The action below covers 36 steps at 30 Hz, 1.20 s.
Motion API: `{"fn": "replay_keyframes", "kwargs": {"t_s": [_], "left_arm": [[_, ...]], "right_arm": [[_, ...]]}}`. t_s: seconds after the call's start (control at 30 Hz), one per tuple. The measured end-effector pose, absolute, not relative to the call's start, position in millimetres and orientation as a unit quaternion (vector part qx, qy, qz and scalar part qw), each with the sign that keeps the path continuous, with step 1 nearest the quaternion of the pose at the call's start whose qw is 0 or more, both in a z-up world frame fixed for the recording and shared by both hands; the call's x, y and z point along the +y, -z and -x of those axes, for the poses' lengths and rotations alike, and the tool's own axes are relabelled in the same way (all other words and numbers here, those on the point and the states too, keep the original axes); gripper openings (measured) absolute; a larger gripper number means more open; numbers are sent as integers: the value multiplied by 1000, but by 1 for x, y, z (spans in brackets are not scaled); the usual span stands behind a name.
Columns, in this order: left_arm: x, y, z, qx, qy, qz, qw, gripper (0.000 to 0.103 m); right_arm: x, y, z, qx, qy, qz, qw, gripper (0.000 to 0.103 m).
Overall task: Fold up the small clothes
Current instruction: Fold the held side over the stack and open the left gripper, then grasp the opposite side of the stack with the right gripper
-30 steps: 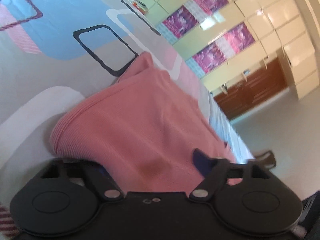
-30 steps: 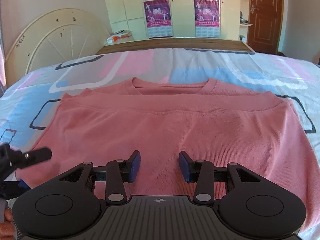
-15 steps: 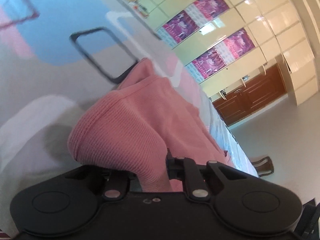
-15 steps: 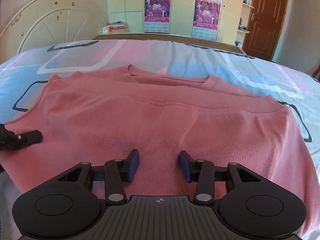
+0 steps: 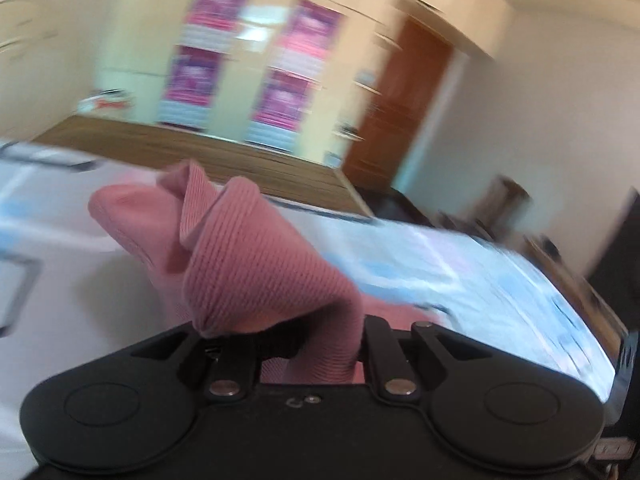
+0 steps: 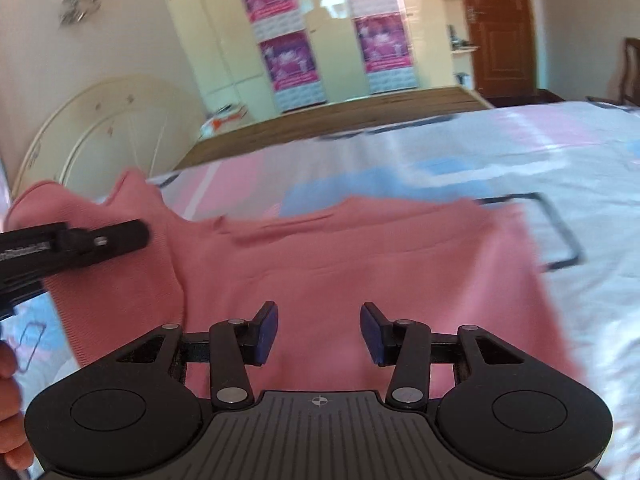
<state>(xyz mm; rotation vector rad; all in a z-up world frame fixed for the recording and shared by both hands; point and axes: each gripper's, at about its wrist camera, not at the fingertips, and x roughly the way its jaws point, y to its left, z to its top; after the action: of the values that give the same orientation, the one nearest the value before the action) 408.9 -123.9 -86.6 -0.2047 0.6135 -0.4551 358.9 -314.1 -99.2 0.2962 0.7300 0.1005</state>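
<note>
A pink ribbed knit top lies on the patterned bedsheet. My left gripper is shut on the top's left edge and holds a bunched fold of it up off the bed. In the right wrist view the left gripper shows at the far left with the raised cloth around it. My right gripper is open and empty, its blue pads hovering just above the near part of the top.
A cream round headboard stands at the left and a wooden footboard runs along the far side. A cupboard wall with purple posters and a brown door stand beyond. The person's hand shows at the lower left.
My left gripper closed on the top's left edge and lifted it up and toward the middle. My right gripper stayed open above the top.
</note>
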Motion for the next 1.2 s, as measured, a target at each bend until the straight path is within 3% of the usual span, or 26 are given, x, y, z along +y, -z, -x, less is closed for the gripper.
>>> {"fn": "replay_keyframes", "kwargs": {"t_s": [0.27, 0.37, 0.43, 0.63, 1.07, 1.1, 1.13, 1.17, 1.2], "left_arm": [[-256, 160, -378, 388, 304, -15, 870, 15], [-256, 160, -361, 375, 311, -32, 873, 29], [-252, 151, -352, 384, 323, -25, 865, 54], [-206, 116, -338, 353, 282, 12, 892, 66], [-167, 141, -395, 378, 169, 57, 909, 64], [-165, 142, -395, 379, 171, 56, 908, 64], [-167, 146, -397, 380, 172, 55, 907, 64], [-167, 148, -401, 383, 172, 57, 906, 64], [-164, 148, -398, 385, 170, 62, 905, 64]], "right_arm": [[-428, 103, -320, 368, 19, -184, 911, 46], [-448, 103, -309, 368, 14, -202, 908, 46], [-449, 100, -308, 362, 0, -210, 908, 46], [-431, 96, -327, 352, -54, -213, 910, 46], [-420, 133, -374, 393, -71, -182, 899, 45], [-420, 135, -378, 398, -76, -185, 895, 43], [-420, 136, -378, 400, -81, -193, 892, 20], [-421, 137, -379, 403, -87, -198, 889, 12], [-421, 136, -378, 404, -90, -202, 888, 12]]}}
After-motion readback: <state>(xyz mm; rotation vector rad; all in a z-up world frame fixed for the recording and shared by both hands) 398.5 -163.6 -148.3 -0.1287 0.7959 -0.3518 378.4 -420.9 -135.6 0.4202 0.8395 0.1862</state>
